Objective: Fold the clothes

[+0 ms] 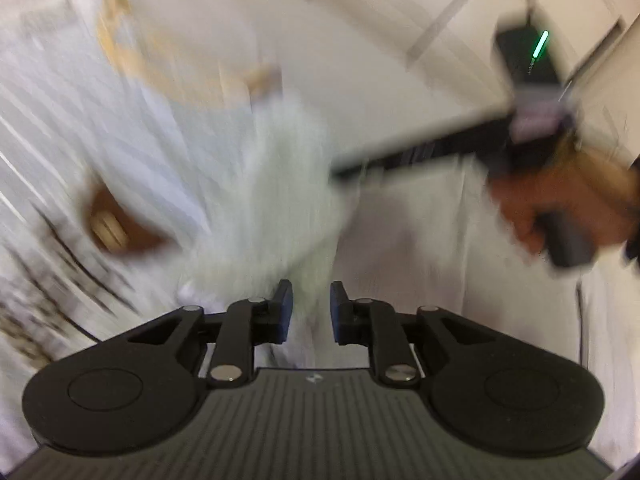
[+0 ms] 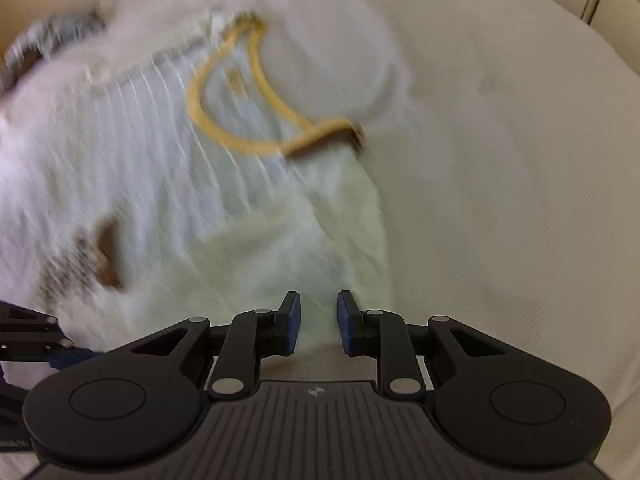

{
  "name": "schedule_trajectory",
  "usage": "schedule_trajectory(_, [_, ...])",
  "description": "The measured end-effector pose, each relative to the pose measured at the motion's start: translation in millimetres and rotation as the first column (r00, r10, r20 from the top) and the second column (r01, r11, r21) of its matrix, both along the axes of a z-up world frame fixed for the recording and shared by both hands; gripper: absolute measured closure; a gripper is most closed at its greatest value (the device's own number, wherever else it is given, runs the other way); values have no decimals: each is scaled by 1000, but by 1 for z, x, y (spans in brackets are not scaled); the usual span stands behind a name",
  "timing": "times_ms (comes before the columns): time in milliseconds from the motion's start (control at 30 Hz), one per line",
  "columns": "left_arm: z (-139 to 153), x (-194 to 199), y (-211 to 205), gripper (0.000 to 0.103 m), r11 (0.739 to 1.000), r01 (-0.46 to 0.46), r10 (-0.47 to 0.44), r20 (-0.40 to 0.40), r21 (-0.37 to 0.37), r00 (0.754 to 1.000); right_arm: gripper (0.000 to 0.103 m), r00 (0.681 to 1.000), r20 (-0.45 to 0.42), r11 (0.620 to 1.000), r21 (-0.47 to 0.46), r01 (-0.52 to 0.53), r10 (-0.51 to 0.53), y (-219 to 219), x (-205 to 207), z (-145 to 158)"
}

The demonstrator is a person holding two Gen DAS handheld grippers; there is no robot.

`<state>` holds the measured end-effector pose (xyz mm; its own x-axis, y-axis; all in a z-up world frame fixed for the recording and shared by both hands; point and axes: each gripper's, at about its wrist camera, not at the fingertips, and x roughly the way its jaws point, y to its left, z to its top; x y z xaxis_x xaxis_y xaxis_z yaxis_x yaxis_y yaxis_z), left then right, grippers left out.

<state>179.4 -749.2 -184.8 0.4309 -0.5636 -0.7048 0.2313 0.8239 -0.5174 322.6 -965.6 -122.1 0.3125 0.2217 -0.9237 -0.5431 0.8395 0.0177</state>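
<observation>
- White shirt (image 2: pixel 168 184) with yellow collar (image 2: pixel 248 92) lies on the bed (image 2: pixel 500 160).
- Left gripper (image 1: pixel 311 310): fingers slightly apart, holding nothing.
- Right gripper (image 2: pixel 318 322): fingers slightly apart over the shirt's edge, gripping nothing.

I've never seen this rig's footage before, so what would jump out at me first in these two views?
Probably the mustard-yellow neckline looping across the pale striped shirt, upper middle of the right wrist view. Then the black right gripper at the bottom, blue pads apart over the shirt's folded edge, all on a white bedsheet.
</observation>
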Motion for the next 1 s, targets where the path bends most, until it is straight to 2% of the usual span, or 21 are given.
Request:
schedule_trajectory(67, [2, -4, -1, 89, 1000, 15, -15, 14, -5, 1000, 80, 1000, -2, 1000, -20, 23, -23, -7, 1, 0])
schedule_trajectory(167, [15, -20, 8, 89, 1000, -10, 11, 38, -22, 999, 80, 998, 43, 998, 33, 44, -46, -12, -8, 20])
schedule_trajectory(300, [25, -38, 19, 88, 996, -86, 86, 101, -3, 991, 80, 999, 19, 993, 113, -37, 35, 7, -27, 26])
schedule_trajectory(367, [19, -32, 24, 88, 994, -111, 111, 81, -2, 990, 80, 997, -21, 989, 129, -68, 72, 20, -32, 15])
schedule_trajectory(467, [3, -14, 32, 88, 990, -140, 140, 2, 5, 990, 80, 994, -60, 990, 106, -90, 96, 31, -38, -8])
schedule_trajectory(533, [-4, -3, 38, 88, 989, -147, 146, -51, -20, 988, 81, 995, -73, 993, 102, -54, 61, 26, -41, -12])
schedule_trajectory(700, [16, -9, 53, 88, 982, -173, 174, 4, -69, 985, 80, 1000, -12, 988, 156, -17, 19, 22, -48, 9])
schedule_trajectory(767, [17, -9, 58, 84, 976, -198, 200, 11, -86, 980, 80, 1000, 3, 985, 171, -16, 16, 23, -42, 12])
schedule_trajectory(867, [1, 2, 60, 82, 977, -204, 201, -36, -69, 979, 80, 1000, 7, 981, 192, 29, -31, 27, -24, 2])
schedule_trajectory(900, [-5, 6, 60, 82, 977, -204, 201, -54, -62, 978, 76, 998, 5, 980, 192, 56, -58, 26, -18, -2])
schedule_trajectory(967, [-3, 7, 62, 83, 979, -195, 193, -40, -55, 980, 75, 992, -5, 979, 155, 129, -130, 24, -9, -8])
schedule_trajectory(1000, [2, 4, 65, 83, 980, -194, 192, -25, -52, 981, 75, 988, 4, 974, 168, 151, -153, 23, -10, -5])
